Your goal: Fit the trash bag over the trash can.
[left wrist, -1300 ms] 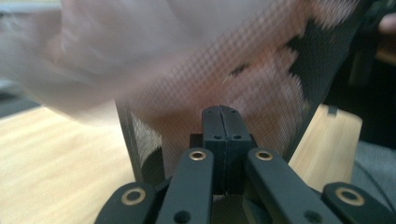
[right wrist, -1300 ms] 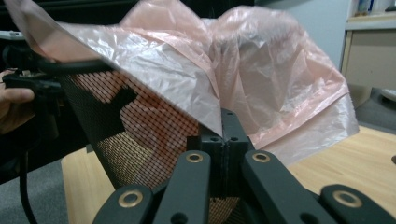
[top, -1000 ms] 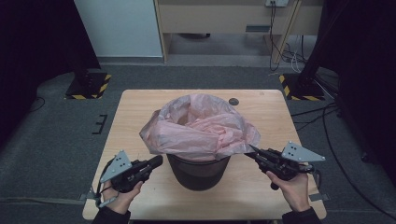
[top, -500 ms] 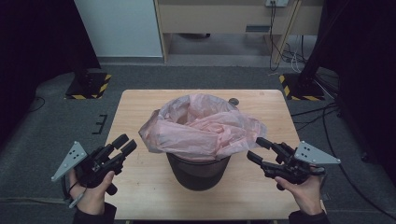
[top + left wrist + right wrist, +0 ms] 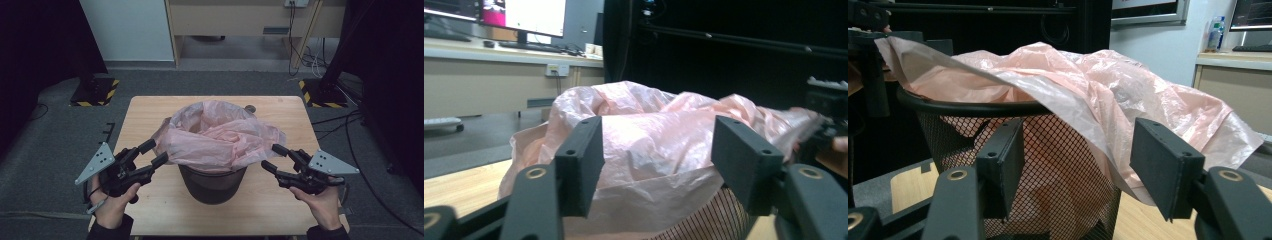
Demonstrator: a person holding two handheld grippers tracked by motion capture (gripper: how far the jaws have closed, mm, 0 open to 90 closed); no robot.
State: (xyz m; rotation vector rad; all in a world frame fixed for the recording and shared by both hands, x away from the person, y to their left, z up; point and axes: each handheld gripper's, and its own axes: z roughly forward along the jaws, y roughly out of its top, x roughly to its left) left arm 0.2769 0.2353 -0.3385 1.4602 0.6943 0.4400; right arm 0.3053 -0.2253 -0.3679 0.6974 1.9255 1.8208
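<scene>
Both the left gripper [image 5: 156,153] and right gripper [image 5: 270,157] flanked the bin [image 5: 212,182], jaws just opened, holding nothing; judged next: regrip pink liner [image 5: 220,140], pull over rim.

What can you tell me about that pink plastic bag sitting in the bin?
The pink bag is a thin, translucent, crinkled plastic liner set inside a black mesh bin on the wooden table. Its mouth is spread loosely over the rim and draped down the outside in uneven folds, hanging lower on the left and right sides. The top sags inward in rumpled layers. The mesh shows pink through it, so the bag lines the inside too. Both open hand-held grippers sit beside it without gripping it.
</scene>
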